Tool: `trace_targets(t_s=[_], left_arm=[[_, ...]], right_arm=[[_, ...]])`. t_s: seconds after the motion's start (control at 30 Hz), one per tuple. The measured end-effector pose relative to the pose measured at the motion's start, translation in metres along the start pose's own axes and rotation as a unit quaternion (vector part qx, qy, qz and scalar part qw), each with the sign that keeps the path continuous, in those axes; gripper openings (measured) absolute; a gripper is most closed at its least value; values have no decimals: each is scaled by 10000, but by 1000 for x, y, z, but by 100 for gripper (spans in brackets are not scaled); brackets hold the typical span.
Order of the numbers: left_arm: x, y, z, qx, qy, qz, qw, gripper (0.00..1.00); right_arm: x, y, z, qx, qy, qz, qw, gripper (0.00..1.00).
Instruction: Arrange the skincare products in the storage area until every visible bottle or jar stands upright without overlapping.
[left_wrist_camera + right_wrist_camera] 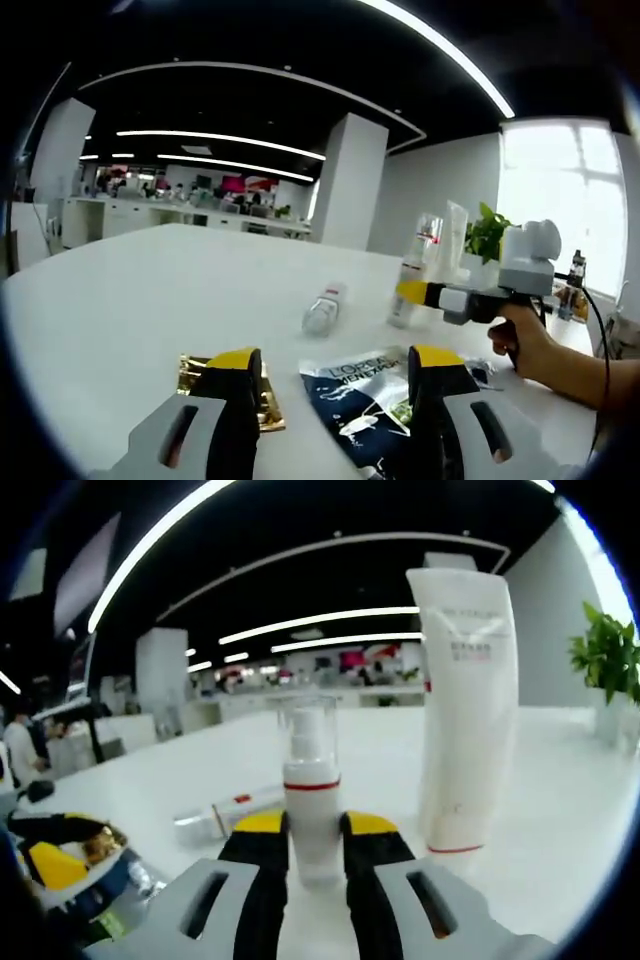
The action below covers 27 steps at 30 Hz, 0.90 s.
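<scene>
Left gripper view: a glossy white table (150,290) is set in an open office with strip lights. The left gripper (335,400) is held with jaws spread, empty, above a gold foil sachet (195,375) and a dark blue sachet (365,400). A clear bottle (325,308) lies on its side.

Right gripper view: the right gripper (315,855) is pinched on an upright white pump bottle (309,780) with a clear cap. Just beside it a matte white tube (465,710) stands on its cap.

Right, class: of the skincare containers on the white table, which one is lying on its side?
The small clear bottle with the red band, out in the open; the pump bottle in the right gripper and the tall white tube stand upright.
</scene>
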<state>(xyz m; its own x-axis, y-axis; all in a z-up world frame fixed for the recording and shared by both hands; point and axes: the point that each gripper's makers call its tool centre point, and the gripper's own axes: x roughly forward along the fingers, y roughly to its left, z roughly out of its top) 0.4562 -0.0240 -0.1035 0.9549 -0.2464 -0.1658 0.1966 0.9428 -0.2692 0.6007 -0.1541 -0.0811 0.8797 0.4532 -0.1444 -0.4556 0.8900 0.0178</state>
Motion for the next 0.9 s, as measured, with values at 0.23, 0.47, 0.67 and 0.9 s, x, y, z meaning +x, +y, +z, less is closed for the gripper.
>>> trace_targets(t_s=[0.23,0.47,0.67,0.9], left_arm=[[1,0,0,14,24,3,10000,61],[1,1,1,-20,-5,2,10000,61],[1,2,1,-16,4,-5,10000,61],[1,2,3,-52,-34,-12,10000,61]], right_arm=[[14,-13,2,-73,-74,-472,9988,19],[26,-21,3,-89,-90,-807,9967,19],[36,-34,5,-145,-86,-1118,9936,19],[43,-42,6,-230,-47,-1253,9918,19]])
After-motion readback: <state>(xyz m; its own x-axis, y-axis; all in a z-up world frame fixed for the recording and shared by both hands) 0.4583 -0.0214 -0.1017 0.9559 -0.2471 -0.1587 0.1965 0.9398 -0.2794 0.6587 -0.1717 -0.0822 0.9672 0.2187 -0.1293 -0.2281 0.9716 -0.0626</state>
